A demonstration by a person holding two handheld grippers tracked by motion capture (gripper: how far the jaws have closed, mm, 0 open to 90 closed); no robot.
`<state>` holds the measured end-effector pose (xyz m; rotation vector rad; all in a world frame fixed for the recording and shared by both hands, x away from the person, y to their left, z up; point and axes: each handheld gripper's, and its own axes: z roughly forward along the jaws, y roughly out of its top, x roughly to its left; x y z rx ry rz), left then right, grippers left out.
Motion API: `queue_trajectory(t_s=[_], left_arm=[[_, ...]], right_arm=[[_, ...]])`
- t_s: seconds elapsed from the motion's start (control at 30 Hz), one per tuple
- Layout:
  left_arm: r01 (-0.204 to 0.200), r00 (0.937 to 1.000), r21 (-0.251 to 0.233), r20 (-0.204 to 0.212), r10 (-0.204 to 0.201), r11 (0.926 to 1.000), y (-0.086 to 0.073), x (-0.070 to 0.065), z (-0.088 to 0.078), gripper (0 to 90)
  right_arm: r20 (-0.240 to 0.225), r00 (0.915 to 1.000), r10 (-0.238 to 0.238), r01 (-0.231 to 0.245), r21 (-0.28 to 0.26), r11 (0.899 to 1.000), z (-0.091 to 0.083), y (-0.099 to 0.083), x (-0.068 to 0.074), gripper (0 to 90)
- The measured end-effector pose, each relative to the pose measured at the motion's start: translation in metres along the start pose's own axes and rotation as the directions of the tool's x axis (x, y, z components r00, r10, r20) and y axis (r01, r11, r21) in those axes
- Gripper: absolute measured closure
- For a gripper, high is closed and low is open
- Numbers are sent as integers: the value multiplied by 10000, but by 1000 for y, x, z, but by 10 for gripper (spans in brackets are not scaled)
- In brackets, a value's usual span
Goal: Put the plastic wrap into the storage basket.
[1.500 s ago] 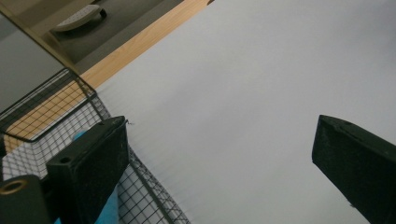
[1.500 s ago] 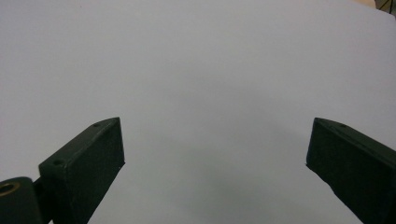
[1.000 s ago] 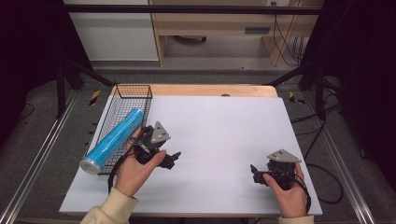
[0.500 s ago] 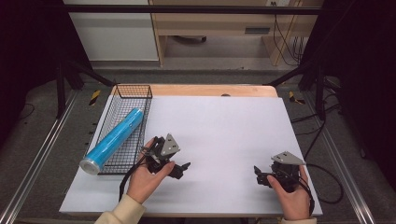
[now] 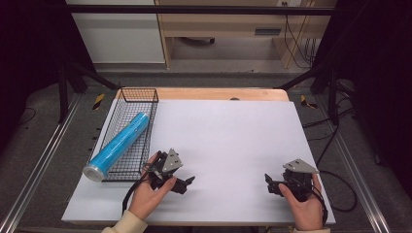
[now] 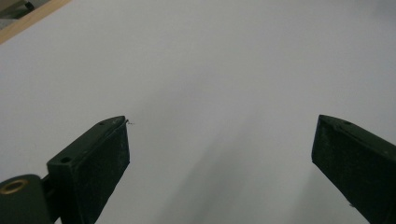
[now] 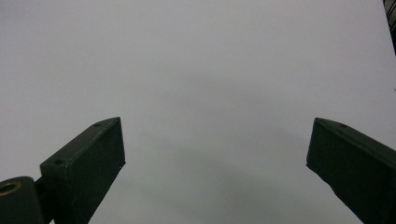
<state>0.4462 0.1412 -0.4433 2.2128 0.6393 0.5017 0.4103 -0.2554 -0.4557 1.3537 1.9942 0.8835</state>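
A blue roll (image 5: 116,144) lies slantwise in a black wire basket (image 5: 150,94) at the table's left, its near end sticking out past the basket's front rim. My left gripper (image 5: 188,181) rests low on the white table (image 5: 228,131) just right of the basket's front corner, held by a hand. It is open, and in the left gripper view the gripper (image 6: 219,140) has bare white surface between its jaws. My right gripper (image 5: 268,184) sits near the front right of the table, also open, and in the right gripper view the gripper (image 7: 215,144) holds nothing.
A wooden strip (image 5: 218,93) runs along the table's far edge. Metal frame rails (image 5: 43,160) flank the table on both sides. Cables (image 5: 335,179) trail off the right side. Shelving and cabinets stand beyond the table.
My left gripper has drawn away from the basket and roll, moving right and toward the front edge. My right gripper has shifted slightly nearer the front.
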Motion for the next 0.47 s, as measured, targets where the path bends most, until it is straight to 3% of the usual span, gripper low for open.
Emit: queue_trajectory(t_s=[0.2, 0.47], left_arm=[[229, 9997, -352, 91, -226, 9991, -17, 1, -11, 44], [196, 9998, -822, 47, -193, 9964, -28, -2, -25, 42]], right_arm=[[-195, 9995, 252, -253, -53, 9997, 2, -4, -2, 54], [-31, 10000, 5, -6, -367, 9993, 2, -5, 2, 77]])
